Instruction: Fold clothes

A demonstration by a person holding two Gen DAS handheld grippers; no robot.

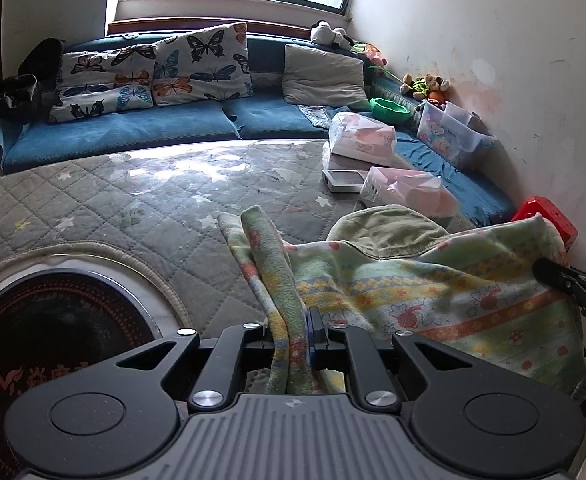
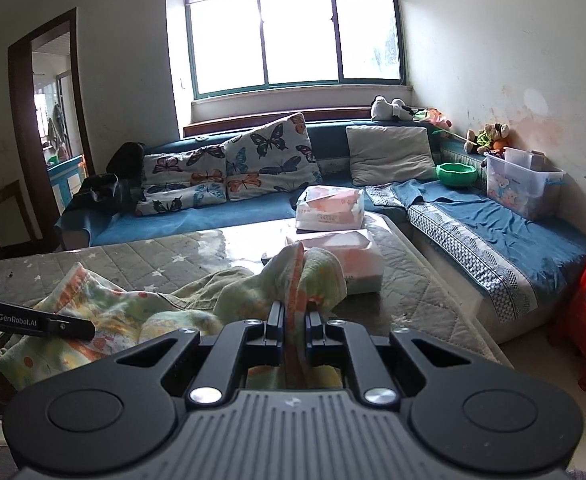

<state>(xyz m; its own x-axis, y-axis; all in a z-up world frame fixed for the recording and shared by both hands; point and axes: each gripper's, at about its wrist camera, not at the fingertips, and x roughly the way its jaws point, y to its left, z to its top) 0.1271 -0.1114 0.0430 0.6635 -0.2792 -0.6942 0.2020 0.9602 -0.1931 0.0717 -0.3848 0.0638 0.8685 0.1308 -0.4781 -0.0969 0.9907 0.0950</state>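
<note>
While clamped on the pale green patterned terry garment (image 1: 433,292): left gripper (image 1: 307,332) and right gripper (image 2: 295,320), edges bunched.
Keep both grips tight, tension even, lay flat on grey quilted star-print table cover (image 1: 133,200) before folding.

Blue sofa (image 2: 197,216), butterfly cushions (image 2: 269,156), green bowl (image 2: 457,174)

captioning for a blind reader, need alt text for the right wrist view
The right gripper has its jaws shut on a bunched edge of a patterned green cloth over a grey quilted table. The left gripper reaches in from the left; a blue sofa sits beneath a bright window.
</note>
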